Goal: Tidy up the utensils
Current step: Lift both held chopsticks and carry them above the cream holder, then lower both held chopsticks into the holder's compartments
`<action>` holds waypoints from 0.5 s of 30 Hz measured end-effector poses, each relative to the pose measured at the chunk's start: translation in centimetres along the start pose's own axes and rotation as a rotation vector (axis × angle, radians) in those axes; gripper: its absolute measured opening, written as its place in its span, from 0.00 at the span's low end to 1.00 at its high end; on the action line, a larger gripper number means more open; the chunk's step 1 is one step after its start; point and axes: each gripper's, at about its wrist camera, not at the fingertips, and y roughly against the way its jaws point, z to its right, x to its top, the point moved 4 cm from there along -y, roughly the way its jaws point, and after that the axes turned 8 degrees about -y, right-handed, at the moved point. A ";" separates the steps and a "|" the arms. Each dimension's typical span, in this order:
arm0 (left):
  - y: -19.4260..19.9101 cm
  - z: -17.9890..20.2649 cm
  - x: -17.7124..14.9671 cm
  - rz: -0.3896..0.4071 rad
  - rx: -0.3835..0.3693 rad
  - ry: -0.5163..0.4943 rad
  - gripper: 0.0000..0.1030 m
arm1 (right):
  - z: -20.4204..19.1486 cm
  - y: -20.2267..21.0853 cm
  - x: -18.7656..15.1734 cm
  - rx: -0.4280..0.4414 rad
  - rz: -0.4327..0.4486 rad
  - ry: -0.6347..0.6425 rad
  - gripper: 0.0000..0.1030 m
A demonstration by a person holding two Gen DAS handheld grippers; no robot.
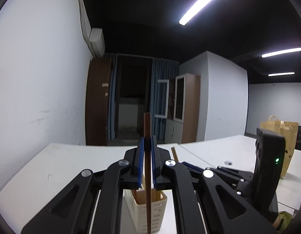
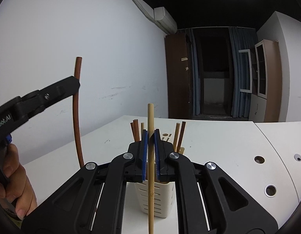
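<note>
Chopsticks held upright, one per gripper, presumably so each can drop point-first into the holder below. Left gripper (image 1: 147,146) clamped on a dark brown chopstick (image 1: 147,124), centre of the left wrist view; same stick visible at left of the right wrist view, curved by the lens. Right gripper (image 2: 150,138) clamped on a light bamboo chopstick (image 2: 150,117), centre of its frame, pads pressed to both sides of the shaft. Vertical hold judged to keep shafts parallel to the holder walls and clear of sticks already stored.

Cream slotted utensil holder (image 2: 150,198) standing on the white table (image 2: 218,136), directly behind and below both grippers. Contents: several chopsticks, brown and pale, leaning against the left and right inner walls, tops fanned outward. Exact count not determinable. Hand (image 2: 15,181) on the left gripper handle, lower left of the right wrist view.
</note>
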 end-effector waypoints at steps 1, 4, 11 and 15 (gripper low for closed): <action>0.0 0.0 0.2 0.014 0.007 -0.003 0.07 | 0.1 0.0 0.2 0.011 0.013 -0.003 0.06; -0.2 -0.2 0.4 0.049 0.017 -0.005 0.07 | 0.3 0.1 0.8 0.026 0.055 -0.010 0.06; -0.5 -0.4 0.7 0.116 0.020 0.012 0.07 | 1.3 0.3 2.1 0.041 0.165 -0.047 0.06; -1.1 -0.6 0.8 0.154 0.079 0.015 0.07 | 1.6 0.0 2.6 0.046 0.232 -0.066 0.06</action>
